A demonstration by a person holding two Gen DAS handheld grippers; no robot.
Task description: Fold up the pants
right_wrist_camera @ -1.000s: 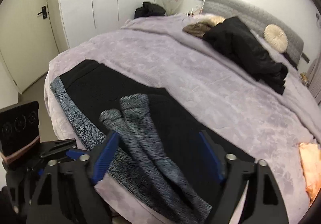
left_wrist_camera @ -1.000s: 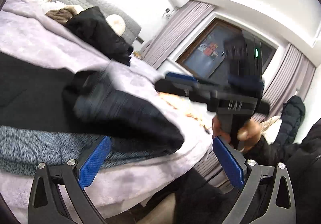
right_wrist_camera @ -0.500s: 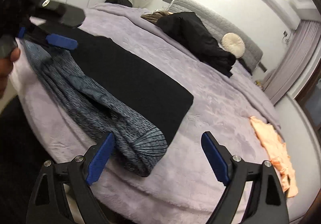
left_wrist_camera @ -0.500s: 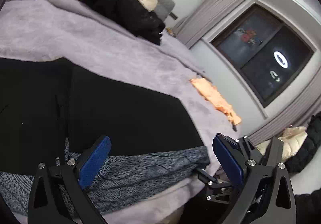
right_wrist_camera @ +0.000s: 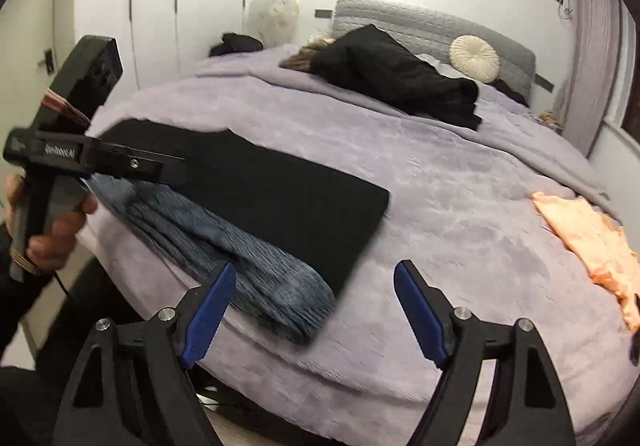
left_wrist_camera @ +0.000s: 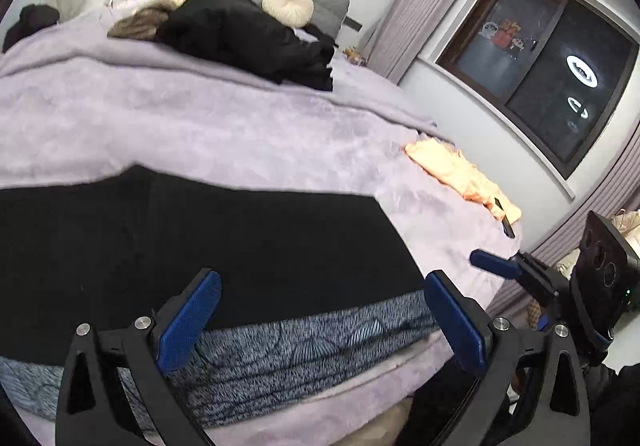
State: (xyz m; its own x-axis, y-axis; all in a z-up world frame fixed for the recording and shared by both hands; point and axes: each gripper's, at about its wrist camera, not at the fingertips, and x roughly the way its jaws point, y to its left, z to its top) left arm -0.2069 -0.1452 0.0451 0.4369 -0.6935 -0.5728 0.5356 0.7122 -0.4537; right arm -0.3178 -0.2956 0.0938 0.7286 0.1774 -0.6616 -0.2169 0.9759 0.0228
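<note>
The blue-grey patterned pants [left_wrist_camera: 304,350] lie stretched along the near edge of the bed, beside a flat black cloth [left_wrist_camera: 224,246]. In the right wrist view the pants [right_wrist_camera: 224,246] run from the left gripper down to a cuff end near my right gripper. My left gripper [left_wrist_camera: 320,322] is open and empty, hovering just above the pants. My right gripper [right_wrist_camera: 316,310] is open and empty, just right of the cuff end. The right gripper also shows at the right edge of the left wrist view [left_wrist_camera: 496,266].
The bed has a lilac blanket [right_wrist_camera: 460,182]. A black coat [right_wrist_camera: 392,74] and a round cream cushion [right_wrist_camera: 474,58] lie near the headboard. An orange cloth [right_wrist_camera: 592,242] lies at the right edge. A window [left_wrist_camera: 552,58] is to the right.
The pants went from a bunched, folded-over leg to lying flat along the bed edge. Both grippers pulled apart and now hover open over the pants' two ends.
</note>
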